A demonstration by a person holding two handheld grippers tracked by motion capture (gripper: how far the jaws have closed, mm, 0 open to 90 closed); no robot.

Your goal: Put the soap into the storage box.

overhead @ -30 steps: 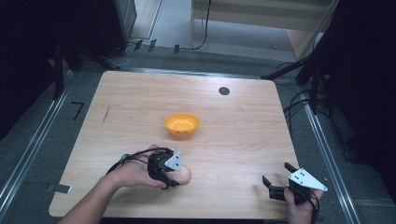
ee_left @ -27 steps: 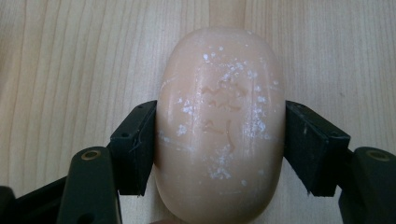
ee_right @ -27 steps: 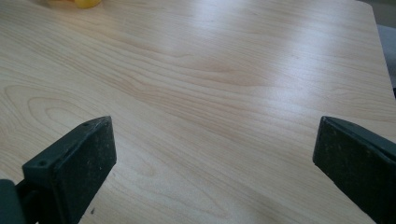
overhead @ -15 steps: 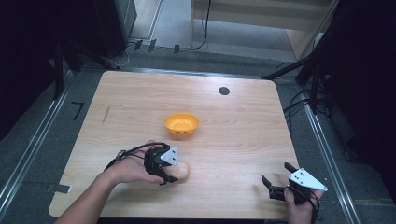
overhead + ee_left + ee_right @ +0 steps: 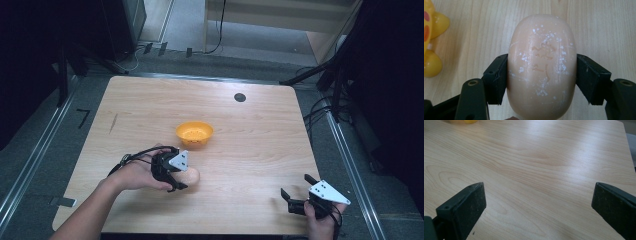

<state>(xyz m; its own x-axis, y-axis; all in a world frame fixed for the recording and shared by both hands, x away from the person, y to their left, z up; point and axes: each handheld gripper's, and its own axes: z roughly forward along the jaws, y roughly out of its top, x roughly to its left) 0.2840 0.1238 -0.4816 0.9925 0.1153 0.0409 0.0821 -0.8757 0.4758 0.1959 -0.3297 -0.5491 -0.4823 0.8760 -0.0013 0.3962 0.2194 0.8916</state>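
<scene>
A pale peach oval bar of soap point(image 5: 541, 67) with white flecks is clamped between the two black pads of my left gripper point(image 5: 541, 75). In the high view the same soap point(image 5: 190, 175) pokes out to the right of the left gripper point(image 5: 175, 175), a little above the wooden table point(image 5: 150, 105) and just in front of the orange bowl point(image 5: 194, 134). My right gripper point(image 5: 296, 191) rests near the table's front right corner, its jaws wide apart with only bare wood between them, as the right gripper view point(image 5: 537, 200) confirms.
A yellow plastic object with red spots point(image 5: 431, 37) lies at the left edge of the left gripper view. A small dark round hole point(image 5: 240, 97) marks the far side of the table. Black stands and cables surround the table on the floor.
The left hand has lifted slightly and shifted toward the bowl with the soap held in its jaws. The right gripper has stayed put.
</scene>
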